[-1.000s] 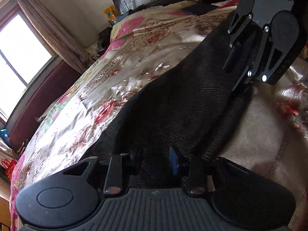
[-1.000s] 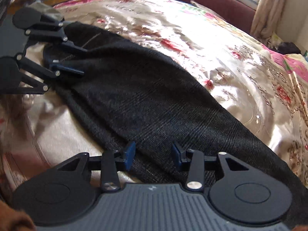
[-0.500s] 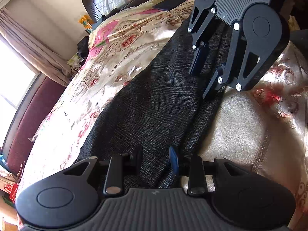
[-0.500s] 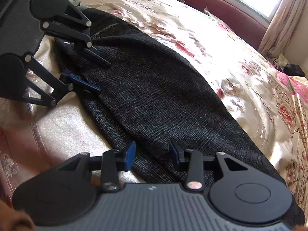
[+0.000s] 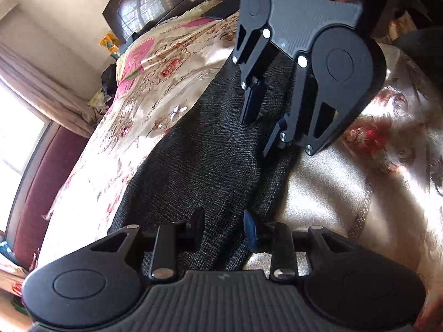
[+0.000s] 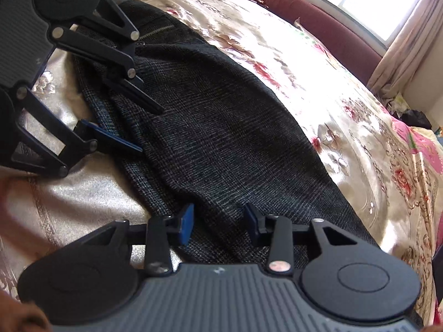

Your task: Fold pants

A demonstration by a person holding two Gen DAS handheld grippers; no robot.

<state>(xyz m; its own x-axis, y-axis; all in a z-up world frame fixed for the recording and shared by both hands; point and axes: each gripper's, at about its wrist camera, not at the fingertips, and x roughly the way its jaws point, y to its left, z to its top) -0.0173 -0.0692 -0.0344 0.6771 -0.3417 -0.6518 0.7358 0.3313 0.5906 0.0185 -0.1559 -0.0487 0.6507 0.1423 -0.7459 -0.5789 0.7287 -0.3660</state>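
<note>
Dark grey woven pants [image 5: 199, 166] lie stretched along a floral satin bedspread [image 5: 144, 102]; they also show in the right wrist view [image 6: 227, 138]. My left gripper [image 5: 224, 228] is open with its fingers straddling one end of the pants near their edge. It also shows in the right wrist view [image 6: 149, 128], open over the waistband end. My right gripper [image 6: 218, 221] is open over the other part of the pants, and it also shows in the left wrist view [image 5: 259, 135]. Neither gripper holds cloth.
The bed has a dark wooden headboard [image 5: 155, 5]. A maroon padded bench [image 6: 313, 27] runs under a bright window with curtains [image 6: 407, 36]. Small items sit by the bed's far corner [image 5: 109, 44].
The two grippers have come closer together along the pants. Both have stayed open, and the pants look bunched a little more along the near edge.
</note>
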